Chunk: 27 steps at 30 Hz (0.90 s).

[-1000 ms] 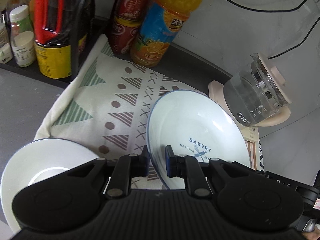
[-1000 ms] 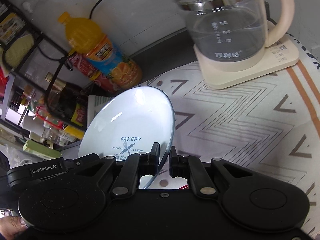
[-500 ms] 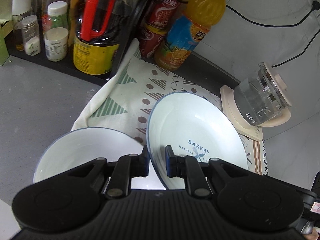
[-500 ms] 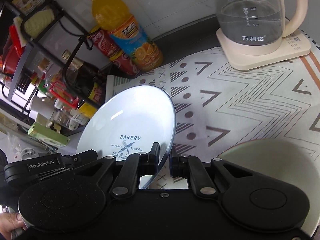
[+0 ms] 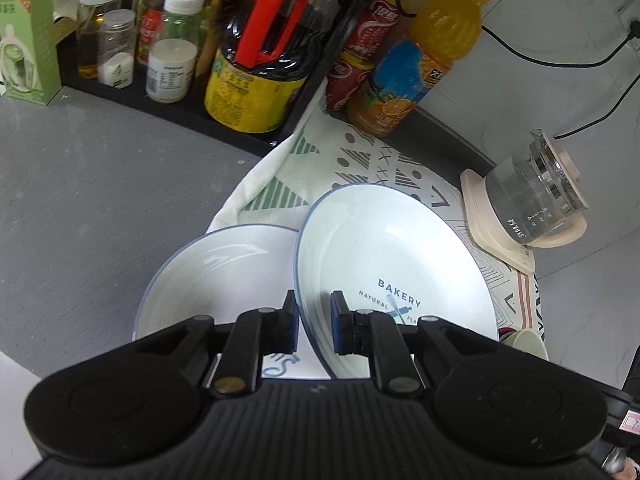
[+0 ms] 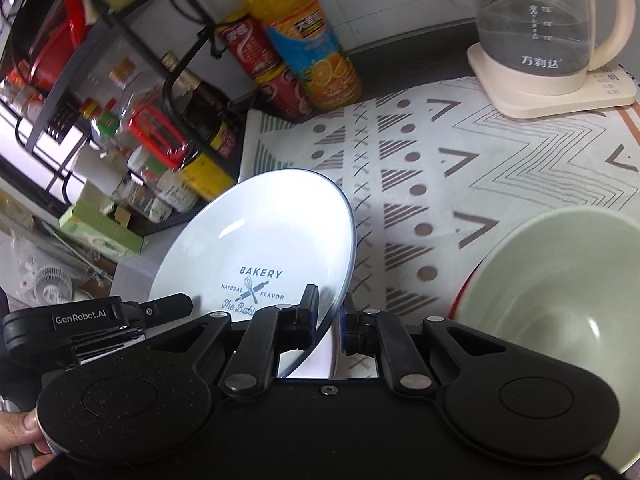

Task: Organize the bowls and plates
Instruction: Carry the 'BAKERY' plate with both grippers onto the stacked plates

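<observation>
**Both grippers pinch one Bakery plate above the patterned cloth**

The left gripper [image 5: 313, 322] has its jaws drawn narrow onto the near rim of the Bakery plate [image 5: 384, 256], one finger on each face. The right gripper [image 6: 329, 316] grips the same plate [image 6: 256, 240] at its opposite edge, jaws likewise close on the rim. The plate hangs tilted between them, its printed face turned up towards both cameras.

In the left wrist view, a second white plate [image 5: 216, 276] with a thin blue rim lies flat at about 9 o'clock from the held one, its right side hidden behind it. In the right wrist view, a pale green bowl [image 6: 560, 292] sits at roughly 4 o'clock from the plate, just beside the right gripper.

Under it all lies the patterned cloth [image 6: 420, 168]. At its far end, towards 12 o'clock, an orange drink bottle [image 5: 416, 68] leans near red cans, and a glass kettle [image 6: 536, 28] stands on its cream base at 1 o'clock. A fingertip [image 6: 28, 428] shows at the lower left edge.
</observation>
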Each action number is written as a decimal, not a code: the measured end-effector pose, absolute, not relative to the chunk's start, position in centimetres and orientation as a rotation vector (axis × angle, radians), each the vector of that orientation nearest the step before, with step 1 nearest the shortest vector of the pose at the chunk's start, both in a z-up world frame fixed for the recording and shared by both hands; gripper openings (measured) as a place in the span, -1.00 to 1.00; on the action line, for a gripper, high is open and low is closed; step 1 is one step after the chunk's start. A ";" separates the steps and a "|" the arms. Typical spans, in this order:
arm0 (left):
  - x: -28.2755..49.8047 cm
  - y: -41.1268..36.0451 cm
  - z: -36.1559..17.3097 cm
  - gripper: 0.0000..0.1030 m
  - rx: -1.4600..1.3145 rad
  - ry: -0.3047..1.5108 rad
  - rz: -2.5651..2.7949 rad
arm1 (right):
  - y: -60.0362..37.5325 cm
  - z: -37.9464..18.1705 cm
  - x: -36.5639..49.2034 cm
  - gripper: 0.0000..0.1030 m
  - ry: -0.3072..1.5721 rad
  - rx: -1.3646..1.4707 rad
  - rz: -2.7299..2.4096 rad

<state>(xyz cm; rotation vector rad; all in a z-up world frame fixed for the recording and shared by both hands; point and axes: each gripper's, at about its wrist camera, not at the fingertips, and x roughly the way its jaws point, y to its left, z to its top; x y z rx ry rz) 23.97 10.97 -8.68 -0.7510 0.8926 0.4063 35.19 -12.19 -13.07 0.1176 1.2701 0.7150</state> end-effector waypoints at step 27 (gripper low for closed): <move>18.3 12.8 -14.5 -0.74 -0.869 0.950 0.421 | -9.2 -14.8 29.6 -0.79 1.303 -0.053 0.678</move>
